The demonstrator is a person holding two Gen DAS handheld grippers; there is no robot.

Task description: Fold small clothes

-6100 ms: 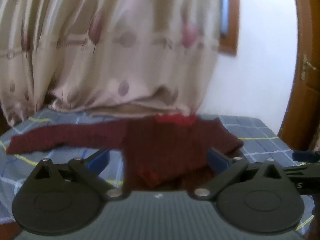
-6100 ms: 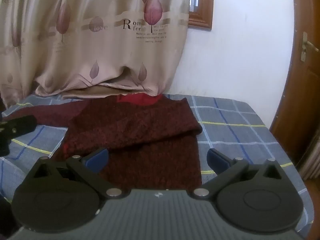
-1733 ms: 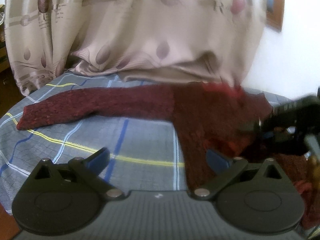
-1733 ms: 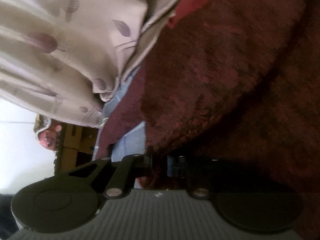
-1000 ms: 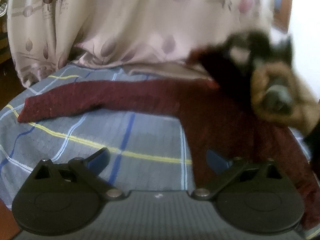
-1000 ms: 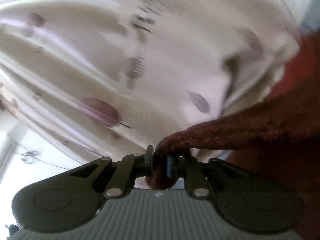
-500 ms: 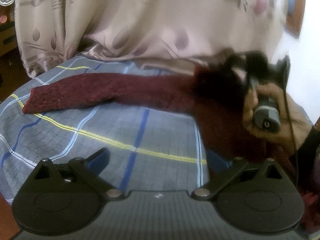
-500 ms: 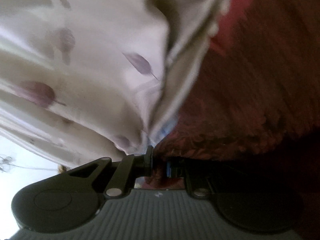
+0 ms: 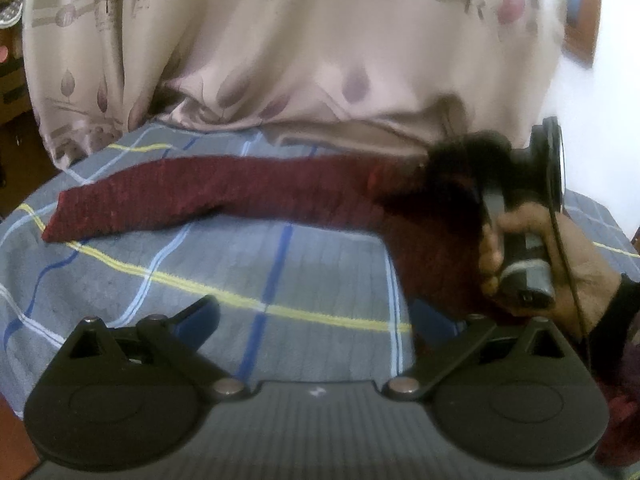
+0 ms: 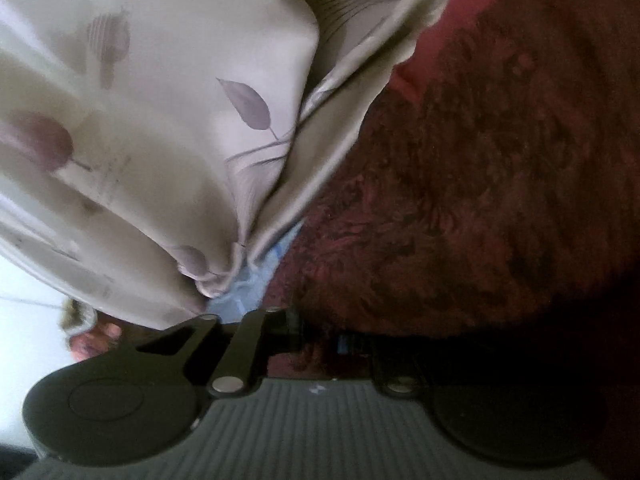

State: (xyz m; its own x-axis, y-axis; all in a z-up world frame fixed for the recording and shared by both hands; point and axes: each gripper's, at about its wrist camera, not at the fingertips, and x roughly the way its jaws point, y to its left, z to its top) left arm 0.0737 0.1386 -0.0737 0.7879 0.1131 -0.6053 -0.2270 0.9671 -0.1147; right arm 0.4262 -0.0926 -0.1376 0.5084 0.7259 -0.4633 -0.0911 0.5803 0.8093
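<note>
My right gripper (image 10: pixel 318 338) is letting go, jaws opening with sweater (image 9: pixel 224 192) knit between them. Left gripper (image 9: pixel 316 316) hangs released over the bedsheet (image 9: pixel 240 264); the sweater lies spread there, sleeve stretched left.

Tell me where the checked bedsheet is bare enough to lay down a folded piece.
Bare: the grey-blue checked bedsheet below the dark red knitted sweater's long sleeve, up to the open left gripper. Crowded: the right side, with sweater body, person's hand, and beige leaf-print curtain behind.

A bedroom — checked bedsheet (image 9: pixel 280 272), leaf-print curtain (image 9: pixel 300 60).
</note>
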